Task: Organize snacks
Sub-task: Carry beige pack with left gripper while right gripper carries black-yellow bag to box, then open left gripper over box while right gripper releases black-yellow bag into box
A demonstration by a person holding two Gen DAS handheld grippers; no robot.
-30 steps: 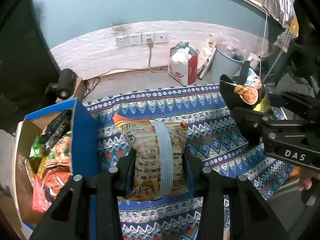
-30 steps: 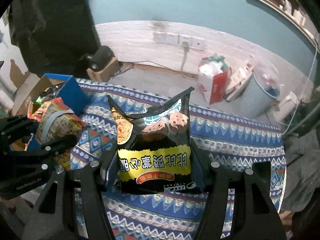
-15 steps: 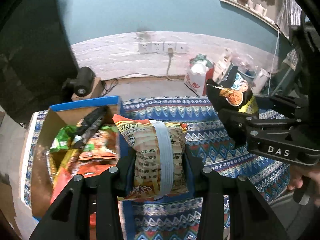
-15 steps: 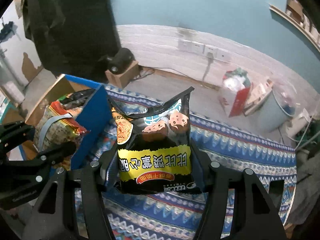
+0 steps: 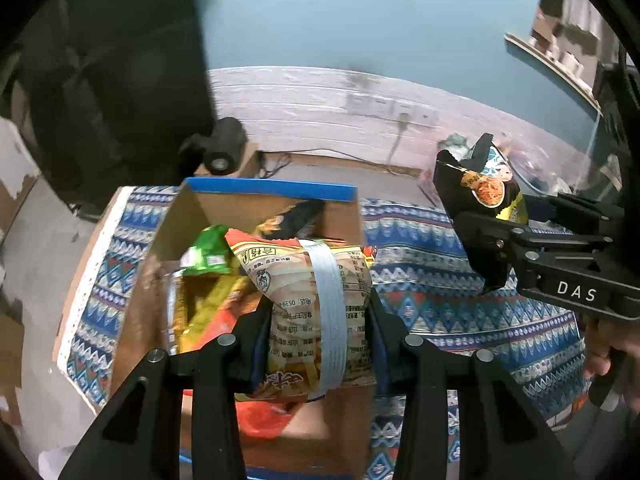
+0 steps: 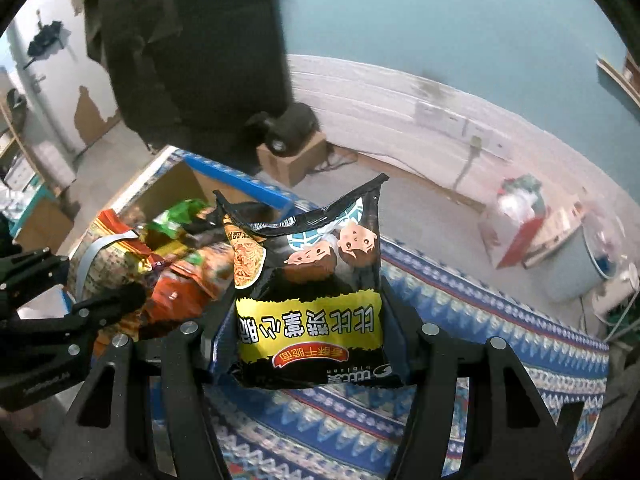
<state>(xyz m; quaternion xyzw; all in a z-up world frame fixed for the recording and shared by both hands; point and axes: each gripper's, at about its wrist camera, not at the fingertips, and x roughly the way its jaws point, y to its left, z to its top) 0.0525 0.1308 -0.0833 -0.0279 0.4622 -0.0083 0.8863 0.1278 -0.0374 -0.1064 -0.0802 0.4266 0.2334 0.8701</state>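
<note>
My left gripper [image 5: 316, 320] is shut on an orange snack bag [image 5: 308, 304] with a pale stripe and holds it over the open cardboard box [image 5: 272, 192], which has a blue rim and holds several snack packets. My right gripper [image 6: 308, 320] is shut on a black and yellow snack bag [image 6: 308, 300] above the patterned cloth, to the right of the box [image 6: 240, 188]. The right gripper and its bag [image 5: 476, 188] show at the right of the left wrist view. The left gripper and the orange bag [image 6: 108, 260] show at the left of the right wrist view.
A blue patterned cloth [image 5: 440, 280] covers the table. Behind it are a dark round device on a small carton [image 5: 224, 148], wall sockets [image 5: 388, 108], a red and white bag [image 6: 516, 220] and a grey bin [image 6: 580, 264]. A dark cloth hangs at the left [image 6: 192, 52].
Both grippers have moved left with their bags. The left gripper's orange bag has gone from beside the box to above its open top. The right gripper has come closer to the box.
</note>
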